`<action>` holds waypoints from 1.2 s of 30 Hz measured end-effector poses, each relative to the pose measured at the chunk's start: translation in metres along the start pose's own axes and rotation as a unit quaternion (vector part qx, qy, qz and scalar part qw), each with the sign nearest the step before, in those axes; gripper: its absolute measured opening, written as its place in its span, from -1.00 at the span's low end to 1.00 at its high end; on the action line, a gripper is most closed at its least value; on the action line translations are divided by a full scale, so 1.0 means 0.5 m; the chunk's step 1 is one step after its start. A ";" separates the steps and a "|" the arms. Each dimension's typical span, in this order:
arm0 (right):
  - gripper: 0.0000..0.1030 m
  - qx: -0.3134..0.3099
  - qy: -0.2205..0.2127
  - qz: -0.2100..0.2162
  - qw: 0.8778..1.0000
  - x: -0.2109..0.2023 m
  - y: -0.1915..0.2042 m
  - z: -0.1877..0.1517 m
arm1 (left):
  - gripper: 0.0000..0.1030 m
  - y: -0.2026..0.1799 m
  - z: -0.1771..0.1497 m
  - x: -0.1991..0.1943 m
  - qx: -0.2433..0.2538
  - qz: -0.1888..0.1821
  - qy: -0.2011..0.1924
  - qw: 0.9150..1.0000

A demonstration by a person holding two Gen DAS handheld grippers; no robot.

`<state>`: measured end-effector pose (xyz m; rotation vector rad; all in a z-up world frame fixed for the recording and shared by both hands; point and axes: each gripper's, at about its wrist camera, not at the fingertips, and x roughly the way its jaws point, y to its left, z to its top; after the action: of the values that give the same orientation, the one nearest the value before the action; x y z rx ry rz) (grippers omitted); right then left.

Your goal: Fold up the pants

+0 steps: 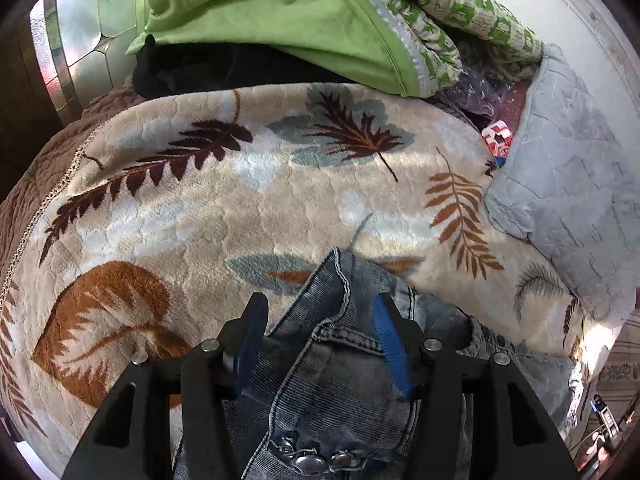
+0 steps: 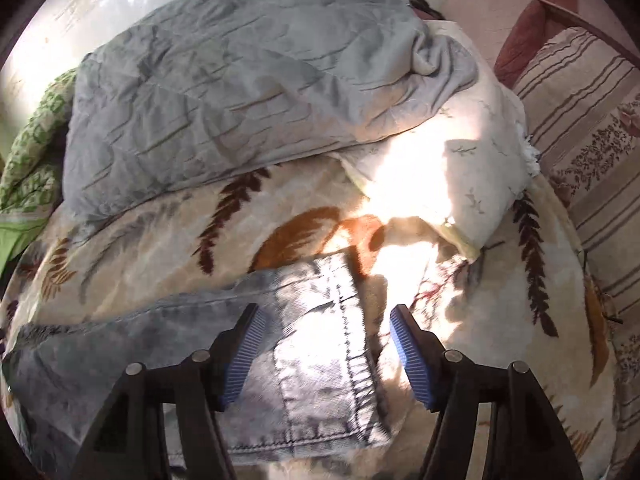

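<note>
Jeans (image 1: 332, 360) waistband between spread left tool (image 1: 320, 324) pads, apparently unclamped; hem between spread right tool (image 2: 326, 336) pads.

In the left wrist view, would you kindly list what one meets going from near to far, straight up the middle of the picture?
Left gripper open around the jeans → leaf-patterned blanket → black garment → green cloth.
</note>
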<state>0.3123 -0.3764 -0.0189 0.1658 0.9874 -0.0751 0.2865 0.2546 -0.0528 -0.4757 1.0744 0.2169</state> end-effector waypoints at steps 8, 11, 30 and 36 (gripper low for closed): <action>0.45 -0.030 0.101 0.008 0.994 0.067 0.042 -0.088 | 0.22 0.006 0.042 0.067 -0.048 -0.016 0.092 0.994; 0.45 -0.021 0.075 0.010 0.997 0.041 0.041 -0.066 | 0.22 0.009 0.064 0.087 -0.063 -0.005 0.097 0.993; 0.45 0.004 0.065 0.037 0.997 0.053 0.032 -0.086 | -0.60 -0.055 0.078 0.131 -0.014 -0.038 0.125 0.991; 0.45 0.000 0.069 0.031 0.997 0.065 0.031 -0.090 | -0.95 -0.052 0.099 0.135 -0.021 -0.024 0.098 0.995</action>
<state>0.2951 -0.3528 -0.0688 0.2034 1.1192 -0.0078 0.3674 0.2512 -0.0863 -0.5694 1.2499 0.1530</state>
